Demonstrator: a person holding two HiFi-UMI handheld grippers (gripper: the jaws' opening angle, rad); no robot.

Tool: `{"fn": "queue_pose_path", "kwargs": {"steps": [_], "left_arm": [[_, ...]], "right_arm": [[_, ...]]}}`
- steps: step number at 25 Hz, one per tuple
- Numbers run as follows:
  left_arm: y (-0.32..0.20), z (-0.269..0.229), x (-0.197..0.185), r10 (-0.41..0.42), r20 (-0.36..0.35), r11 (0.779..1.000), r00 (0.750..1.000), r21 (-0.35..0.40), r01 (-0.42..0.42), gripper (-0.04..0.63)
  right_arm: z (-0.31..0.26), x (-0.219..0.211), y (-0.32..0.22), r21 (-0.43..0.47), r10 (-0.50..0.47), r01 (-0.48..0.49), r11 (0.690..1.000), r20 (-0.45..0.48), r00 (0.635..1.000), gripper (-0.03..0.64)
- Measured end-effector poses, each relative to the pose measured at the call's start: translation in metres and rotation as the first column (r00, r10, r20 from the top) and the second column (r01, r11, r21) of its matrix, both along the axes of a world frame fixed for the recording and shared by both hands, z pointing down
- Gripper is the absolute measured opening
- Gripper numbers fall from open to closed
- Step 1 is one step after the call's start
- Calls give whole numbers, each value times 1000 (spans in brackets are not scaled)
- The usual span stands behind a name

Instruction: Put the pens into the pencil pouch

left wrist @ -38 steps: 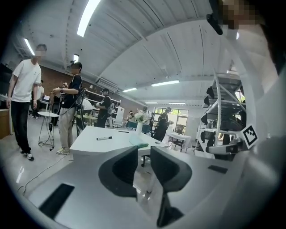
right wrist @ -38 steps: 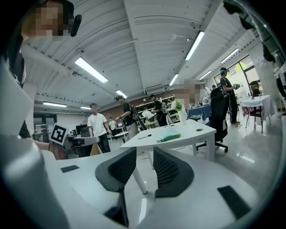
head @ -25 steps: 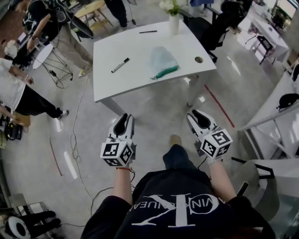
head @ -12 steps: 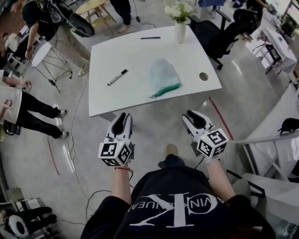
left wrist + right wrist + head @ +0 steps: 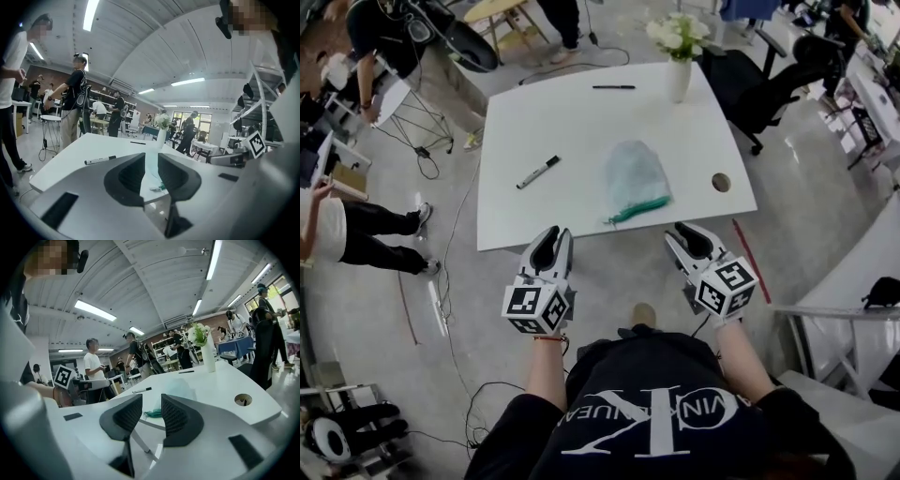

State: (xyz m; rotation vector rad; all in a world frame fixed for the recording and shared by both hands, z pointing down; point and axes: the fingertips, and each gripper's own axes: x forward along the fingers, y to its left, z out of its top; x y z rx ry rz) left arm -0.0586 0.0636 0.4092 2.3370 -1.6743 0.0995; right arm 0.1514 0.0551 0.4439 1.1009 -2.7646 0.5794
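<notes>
On the white table lie a black-and-white marker pen, a thin black pen at the far edge, and a translucent pencil pouch with a green zipper. My left gripper and right gripper hover side by side just short of the table's near edge, both open and holding nothing. In the left gripper view the marker pen lies to the left of the left gripper, and the pouch shows through the gap. In the right gripper view the pouch lies past the right gripper.
A white vase of flowers stands at the table's far right corner, and a round cable hole is near the right edge. People stand to the left. Cables run over the floor, and office chairs are at the right.
Both grippers and the person have moved forward, so the table's near edge now lies just in front of the fingertips. The jaws look the same.
</notes>
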Motion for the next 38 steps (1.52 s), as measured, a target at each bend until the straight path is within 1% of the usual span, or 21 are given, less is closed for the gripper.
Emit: {"fn": "queue_pose_path", "kwargs": {"steps": [7,13,20,28,33,38], "left_arm": [[-17,3,-4,-17,0,1000,1000,-11,17,77],[-27,13,-18,-15,12,999,1000,-31,16,77],[-67,13,-60,-12,0,1000,1000,-29,12,77],[-108,8,-114,-25,-10,999,1000,-42,25,77],[-128,16,-143,-37,-16,998,999,-53,36,77],[-140,26,-175,-52,-30,996,998,-76,49,77]], "right_arm": [[4,-19,-23,-10,-60,60,998,0,998,120],[6,-51,-41,-14,-116,116,993,-12,993,120],[5,-103,-74,-24,-154,153,988,-25,988,120],[3,-173,-109,-44,-234,232,972,-62,970,129],[11,-215,-130,-52,-297,293,955,-103,949,130],[27,-259,-146,-79,-364,356,931,-183,913,149]]}}
